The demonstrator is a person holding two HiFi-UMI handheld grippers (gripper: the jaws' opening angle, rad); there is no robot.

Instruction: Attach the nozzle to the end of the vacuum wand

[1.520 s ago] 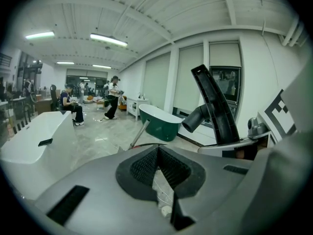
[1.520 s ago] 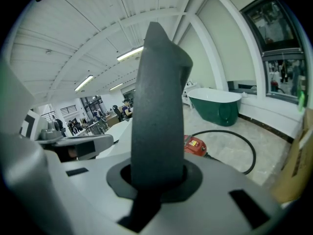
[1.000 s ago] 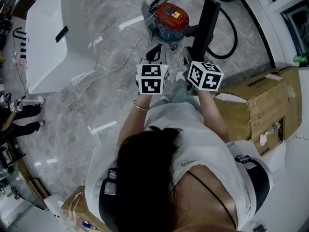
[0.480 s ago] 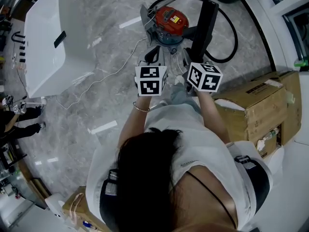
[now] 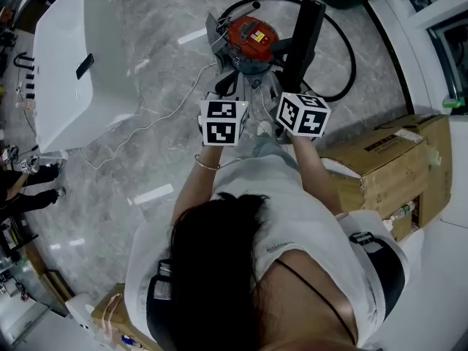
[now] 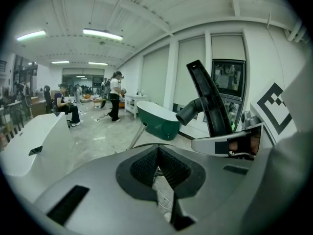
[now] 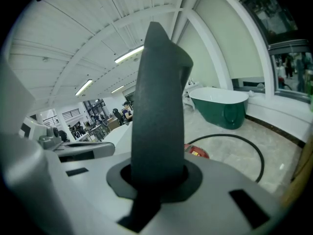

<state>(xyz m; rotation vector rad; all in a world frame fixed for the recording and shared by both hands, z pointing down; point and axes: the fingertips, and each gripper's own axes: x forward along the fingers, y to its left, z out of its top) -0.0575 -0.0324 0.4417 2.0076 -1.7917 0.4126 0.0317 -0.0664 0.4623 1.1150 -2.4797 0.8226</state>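
My right gripper (image 7: 156,173) is shut on a long black nozzle (image 7: 159,106), which stands upright out of its jaws. From the head view the nozzle (image 5: 306,31) rises beside the red vacuum canister (image 5: 251,35) on the floor. My left gripper (image 6: 159,168) is shut with nothing between its pads. It hangs just left of the right gripper (image 5: 289,82), both a little short of the canister. In the left gripper view a metal wand tube (image 6: 137,133) slants up from the floor ahead, and the nozzle (image 6: 208,102) shows at the right.
A black hose (image 5: 349,57) loops round the canister. A white bathtub (image 5: 73,64) stands at the left and cardboard boxes (image 5: 387,167) at the right. A white cable (image 5: 146,123) trails across the marble floor. A green tub (image 6: 156,121) stands further ahead, with people beyond it.
Both grippers have moved forward together towards the red vacuum canister, the right one carrying the nozzle. The jaws look the same as before.
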